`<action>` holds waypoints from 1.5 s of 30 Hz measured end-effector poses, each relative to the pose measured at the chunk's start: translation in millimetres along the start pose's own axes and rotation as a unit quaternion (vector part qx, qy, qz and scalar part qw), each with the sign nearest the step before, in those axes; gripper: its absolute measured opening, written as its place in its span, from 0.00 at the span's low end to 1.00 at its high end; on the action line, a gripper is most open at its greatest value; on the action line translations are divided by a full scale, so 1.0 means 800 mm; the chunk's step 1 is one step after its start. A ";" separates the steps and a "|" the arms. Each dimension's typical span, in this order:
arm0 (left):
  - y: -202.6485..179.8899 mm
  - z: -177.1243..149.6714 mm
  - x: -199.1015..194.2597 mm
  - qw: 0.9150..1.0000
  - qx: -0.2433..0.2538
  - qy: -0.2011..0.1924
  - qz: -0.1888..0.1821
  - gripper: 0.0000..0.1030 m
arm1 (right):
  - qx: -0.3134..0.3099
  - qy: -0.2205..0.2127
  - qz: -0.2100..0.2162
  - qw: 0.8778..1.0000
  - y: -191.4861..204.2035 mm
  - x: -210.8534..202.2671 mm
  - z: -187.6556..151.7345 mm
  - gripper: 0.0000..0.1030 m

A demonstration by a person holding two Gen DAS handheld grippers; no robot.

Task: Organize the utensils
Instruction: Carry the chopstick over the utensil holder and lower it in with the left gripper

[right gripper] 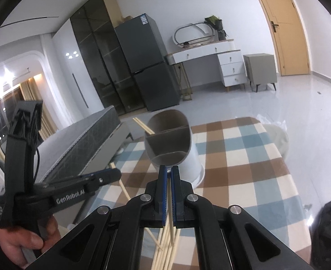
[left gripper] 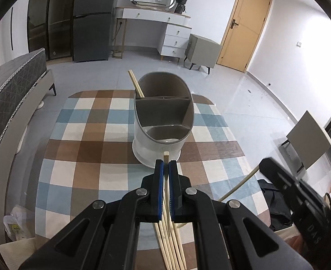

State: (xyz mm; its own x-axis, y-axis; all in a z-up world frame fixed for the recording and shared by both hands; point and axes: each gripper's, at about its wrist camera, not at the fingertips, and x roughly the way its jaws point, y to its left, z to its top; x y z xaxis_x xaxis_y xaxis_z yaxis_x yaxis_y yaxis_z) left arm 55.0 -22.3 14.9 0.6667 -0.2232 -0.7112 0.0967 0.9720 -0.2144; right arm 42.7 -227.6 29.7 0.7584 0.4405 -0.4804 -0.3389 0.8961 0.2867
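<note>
A white utensil holder (left gripper: 156, 144) with a grey divided insert stands on the checked table (left gripper: 86, 148). A pair of wooden chopsticks (left gripper: 135, 85) leans in its far compartment. My left gripper (left gripper: 166, 163) is shut on one wooden chopstick (left gripper: 166, 155), just short of the holder's near side. Several loose chopsticks (left gripper: 170, 247) lie on the table under it. My right gripper (right gripper: 169, 168) is shut on a pale chopstick (right gripper: 170, 207), close to the holder (right gripper: 193, 164). The left gripper also shows in the right wrist view (right gripper: 111, 173).
The table has a checked blue, brown and cream cloth (right gripper: 244, 157). A bed (left gripper: 10, 85) is on the left. A fridge (left gripper: 91, 22), a white desk (left gripper: 165, 22) and a door (left gripper: 244, 22) stand at the back. A dark bag (right gripper: 327, 229) lies at the right.
</note>
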 end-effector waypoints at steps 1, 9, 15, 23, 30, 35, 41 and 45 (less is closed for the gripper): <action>0.001 0.001 -0.003 1.000 0.001 -0.002 -0.002 0.00 | -0.003 -0.001 -0.003 1.000 0.003 -0.002 0.000 0.02; 0.010 0.025 -0.029 1.000 0.003 -0.014 -0.022 0.00 | -0.017 -0.016 -0.011 1.000 0.017 -0.015 0.019 0.02; 0.013 0.058 -0.046 0.999 0.005 -0.027 -0.035 0.00 | -0.036 -0.026 -0.015 0.999 0.023 -0.017 0.051 0.02; 0.013 0.109 -0.054 0.998 0.009 -0.050 -0.045 0.00 | -0.059 -0.048 -0.010 0.997 0.035 -0.012 0.112 0.02; 0.024 0.156 -0.049 0.997 0.000 -0.069 -0.046 0.00 | -0.072 -0.063 0.000 0.995 0.044 0.010 0.164 0.02; 0.033 0.182 -0.035 0.996 -0.007 -0.070 -0.046 0.00 | -0.087 -0.069 0.003 0.994 0.047 0.033 0.197 0.02; 0.039 0.209 -0.017 0.996 -0.011 -0.074 -0.045 0.00 | -0.100 -0.070 0.006 0.992 0.047 0.063 0.224 0.02; 0.042 0.220 -0.001 0.996 -0.014 -0.074 -0.046 0.00 | -0.103 -0.068 0.008 0.992 0.044 0.081 0.231 0.02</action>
State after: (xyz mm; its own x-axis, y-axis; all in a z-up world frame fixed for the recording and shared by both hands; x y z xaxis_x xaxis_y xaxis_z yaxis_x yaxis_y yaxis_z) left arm 187.6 23.4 126.0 0.7575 -0.2964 -0.5817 0.1431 0.9447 -0.2950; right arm 183.0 -177.8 161.9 0.8155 0.4565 -0.3558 -0.4479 0.8871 0.1114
